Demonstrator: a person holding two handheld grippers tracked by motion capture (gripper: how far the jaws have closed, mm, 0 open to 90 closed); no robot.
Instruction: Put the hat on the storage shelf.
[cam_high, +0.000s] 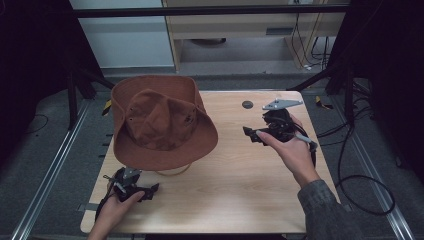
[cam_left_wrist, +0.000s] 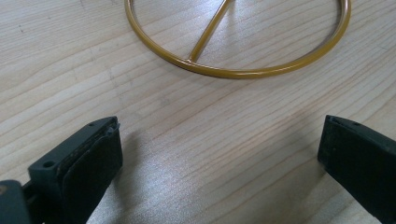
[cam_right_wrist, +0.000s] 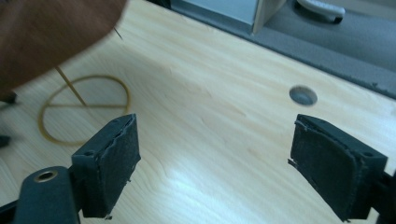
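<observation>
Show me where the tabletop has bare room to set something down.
Free: the wood between the hat and the right gripper, running down to the near edge of the table. Crowded: far-left corner under the hat and its gold ring stand, with the left gripper beside it.

High view: dim, dark surroundings, tabletop (cam_high: 235, 165) moderately lit from above, slightly soft throughout. Gripper views: brighter, pale glare patches on the wood grain. Right gripper view: hat (cam_right_wrist: 51, 37) blurred, soft corners.
</observation>
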